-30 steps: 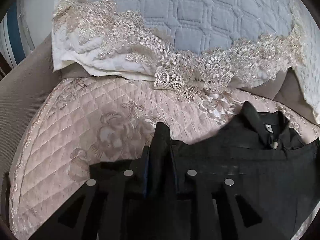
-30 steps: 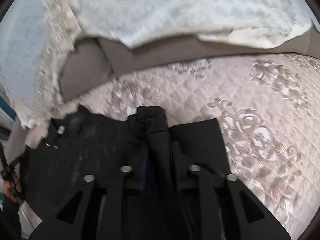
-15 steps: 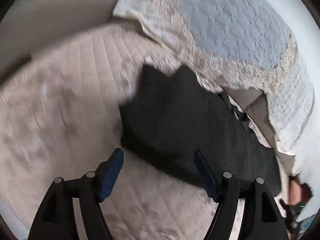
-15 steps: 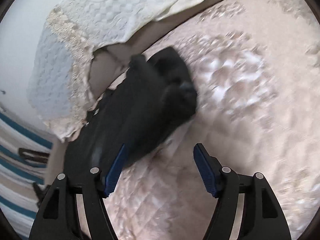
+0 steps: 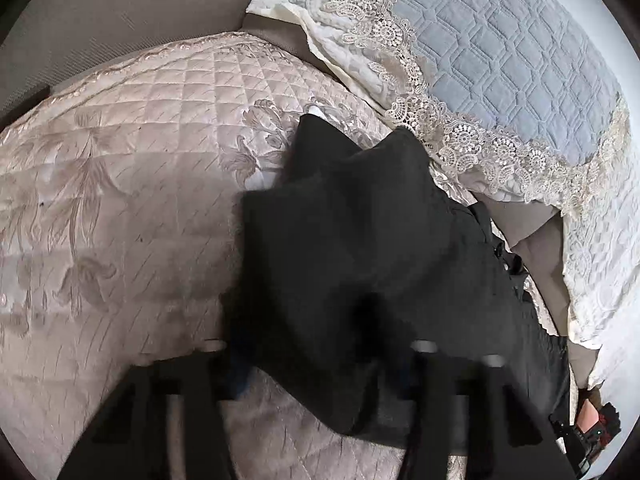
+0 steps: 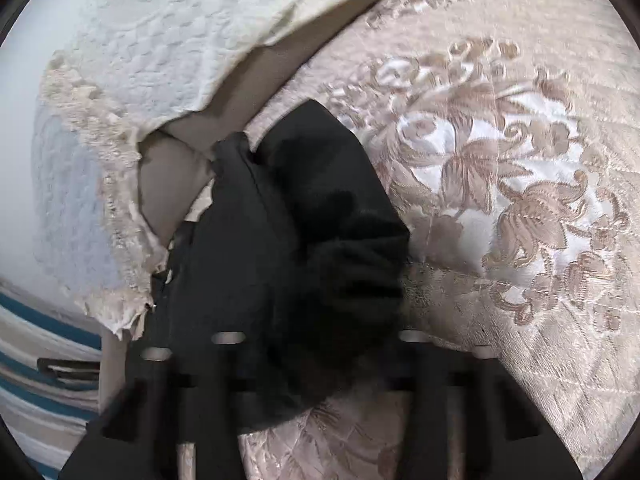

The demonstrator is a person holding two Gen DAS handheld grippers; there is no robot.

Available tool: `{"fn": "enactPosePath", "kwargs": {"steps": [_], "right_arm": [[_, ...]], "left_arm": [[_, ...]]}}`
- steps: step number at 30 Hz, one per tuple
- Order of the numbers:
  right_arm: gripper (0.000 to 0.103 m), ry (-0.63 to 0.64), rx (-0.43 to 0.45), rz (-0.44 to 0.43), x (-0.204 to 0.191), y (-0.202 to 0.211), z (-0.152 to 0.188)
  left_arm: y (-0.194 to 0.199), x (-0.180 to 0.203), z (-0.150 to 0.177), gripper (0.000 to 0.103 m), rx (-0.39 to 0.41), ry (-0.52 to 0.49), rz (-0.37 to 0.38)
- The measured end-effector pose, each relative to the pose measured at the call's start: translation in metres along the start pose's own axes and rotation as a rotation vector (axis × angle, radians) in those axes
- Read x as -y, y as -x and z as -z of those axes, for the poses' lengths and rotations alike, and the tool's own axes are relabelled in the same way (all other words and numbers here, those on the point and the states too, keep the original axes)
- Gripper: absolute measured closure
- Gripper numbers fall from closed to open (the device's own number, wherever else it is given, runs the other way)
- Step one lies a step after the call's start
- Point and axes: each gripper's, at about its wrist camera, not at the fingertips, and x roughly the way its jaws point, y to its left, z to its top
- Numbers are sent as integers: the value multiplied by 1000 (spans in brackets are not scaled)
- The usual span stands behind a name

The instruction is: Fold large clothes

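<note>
Closing, both grippers' fingers around bunched black garment (image 5: 360, 240) on quilted satin bedspread (image 5: 140, 160).

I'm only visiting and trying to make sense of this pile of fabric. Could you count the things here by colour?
Black: 1, the garment, lying between both closing tongs
Pinkish beige: 1, the quilted cover under it
Grey-blue with lace edge: 1, the pillow
White: 1, the textured blanket
Total: 4
</note>
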Motion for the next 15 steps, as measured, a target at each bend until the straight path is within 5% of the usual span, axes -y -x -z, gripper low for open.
{"fn": "enactPosePath", "kwargs": {"steps": [4, 15], "right_arm": [[87, 35, 18, -30, -12, 21, 3], [88, 54, -21, -5, 17, 126, 77]], "left_arm": [[18, 2, -4, 88, -2, -17, 15], [119, -26, 70, 90, 0, -123, 89]]}}
